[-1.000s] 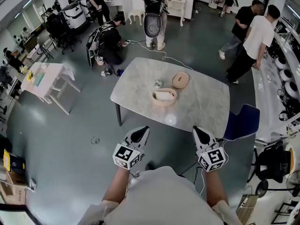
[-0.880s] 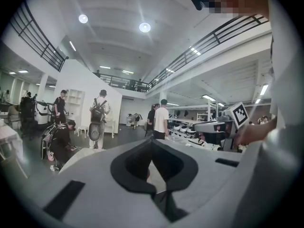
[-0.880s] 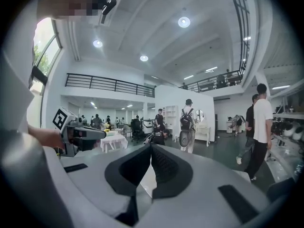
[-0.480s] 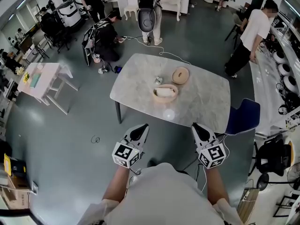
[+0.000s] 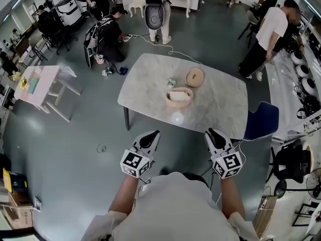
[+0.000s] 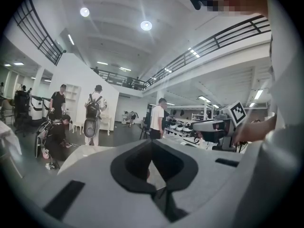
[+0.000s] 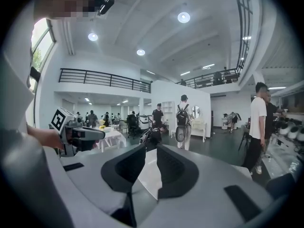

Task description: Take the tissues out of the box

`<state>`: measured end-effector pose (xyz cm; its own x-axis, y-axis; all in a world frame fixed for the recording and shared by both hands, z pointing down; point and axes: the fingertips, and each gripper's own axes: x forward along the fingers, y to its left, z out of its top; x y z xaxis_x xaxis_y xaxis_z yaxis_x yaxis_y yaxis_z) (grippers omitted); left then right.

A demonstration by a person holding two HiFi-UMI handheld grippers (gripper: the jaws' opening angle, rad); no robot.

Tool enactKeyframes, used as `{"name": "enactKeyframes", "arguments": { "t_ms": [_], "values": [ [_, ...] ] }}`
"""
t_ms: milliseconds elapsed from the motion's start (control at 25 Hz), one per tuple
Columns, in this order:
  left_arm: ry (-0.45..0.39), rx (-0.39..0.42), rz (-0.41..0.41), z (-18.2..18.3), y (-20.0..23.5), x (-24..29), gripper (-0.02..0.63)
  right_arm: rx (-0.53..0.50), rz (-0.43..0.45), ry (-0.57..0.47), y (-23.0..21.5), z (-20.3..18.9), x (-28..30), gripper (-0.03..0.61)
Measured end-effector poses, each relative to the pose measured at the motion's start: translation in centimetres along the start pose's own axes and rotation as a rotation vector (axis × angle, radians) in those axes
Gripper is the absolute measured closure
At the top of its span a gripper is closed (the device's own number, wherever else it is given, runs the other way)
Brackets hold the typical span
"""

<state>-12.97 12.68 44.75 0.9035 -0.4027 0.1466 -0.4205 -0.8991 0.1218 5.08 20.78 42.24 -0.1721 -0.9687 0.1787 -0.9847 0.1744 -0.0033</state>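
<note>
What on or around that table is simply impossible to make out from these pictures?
- Round box, head view: too small and far away to tell how many tissues it holds; only something white shows inside.
- Small object beside the lid, head view: too tiny to identify.
- Blue chair, head view: partly covered by the corner of the table.

The left gripper (image 6: pixel 152 145) fills the lower frame. Its dark fingers (image 6: pixel 129 165) meet at the tips, with nothing held between them. The pale worktop (image 6: pixel 83 152) lies beyond the fingers. Further back, one person crouches (image 6: pixel 56 137) on the floor, one person with a backpack (image 6: pixel 92 118) stands, and one person in a white shirt (image 6: pixel 157 120) stands. A balcony railing (image 6: pixel 213 42) runs overhead.
</note>
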Motion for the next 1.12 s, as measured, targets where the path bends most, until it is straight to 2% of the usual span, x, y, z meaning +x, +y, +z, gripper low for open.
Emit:
{"name": "enactKeyframes", "arguments": {
  "t_ms": [320,560,840,1120],
  "values": [
    [0.02,-0.011,-0.015,-0.8,1.9,0.4,0.606,0.022,-0.033,0.014,-0.7,-0.4,1.6,0.485],
    [0.035,-0.021,0.001,-1.2,2.9,2.2,0.606,0.033,-0.023,0.037,-2.5,-1.3,3.2,0.486],
    [0.041,-0.043,0.045,-0.8,5.6,6.0,0.606,0.032,0.023,0.075,-5.5,-2.1,7.2,0.486],
    [0.062,-0.043,0.066,-0.3,8.1,12.3,0.606,0.035,0.074,0.117,-10.8,-2.7,12.5,0.486]
  ]
}}
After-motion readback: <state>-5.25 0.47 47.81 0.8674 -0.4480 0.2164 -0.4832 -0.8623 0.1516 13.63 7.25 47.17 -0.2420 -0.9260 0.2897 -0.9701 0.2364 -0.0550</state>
